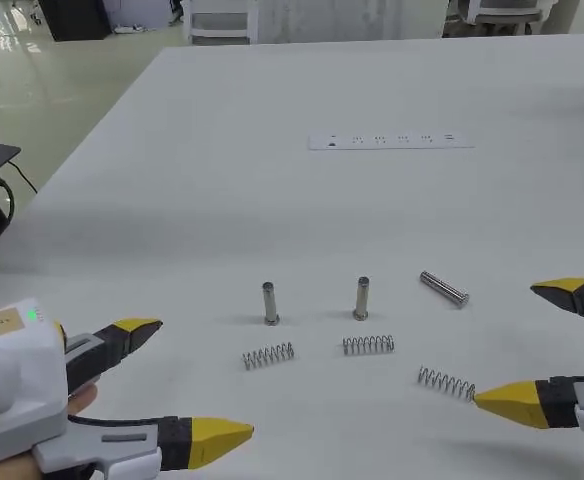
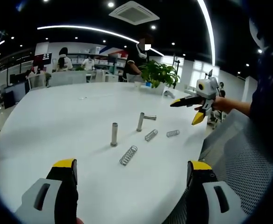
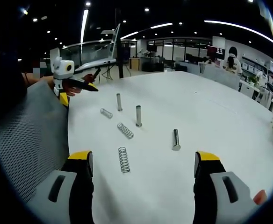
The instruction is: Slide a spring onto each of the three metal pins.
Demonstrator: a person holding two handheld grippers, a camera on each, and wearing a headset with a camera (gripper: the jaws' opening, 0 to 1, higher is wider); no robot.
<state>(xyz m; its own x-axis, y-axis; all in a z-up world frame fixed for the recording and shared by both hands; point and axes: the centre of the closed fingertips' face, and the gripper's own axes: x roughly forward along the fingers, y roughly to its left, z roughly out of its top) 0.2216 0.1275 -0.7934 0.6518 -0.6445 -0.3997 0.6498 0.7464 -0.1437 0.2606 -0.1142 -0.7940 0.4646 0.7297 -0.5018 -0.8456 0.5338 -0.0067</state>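
Head view has both my tools apart and empty over the near side of the table (image 1: 272,200): the left tool (image 1: 182,380), and the right tool (image 1: 517,345) with its lower tip just beside the right spring (image 1: 446,383). The left pin (image 1: 270,302) and middle pin (image 1: 362,298) stand upright, with the left spring (image 1: 268,356) and middle spring (image 1: 368,345) lying just in front of them; the right pin (image 1: 444,289) lies on its side. No spring is on a pin yet. I judge the step is lifting that right spring: nip it lightly near one end, leaving the bore free, and steady a pin with the other tool. The right gripper view gives me the fallen pin lengthways between my jaws, where the head view has it slantwise; the left gripper view adds a plant (image 2: 159,73) beyond the table.
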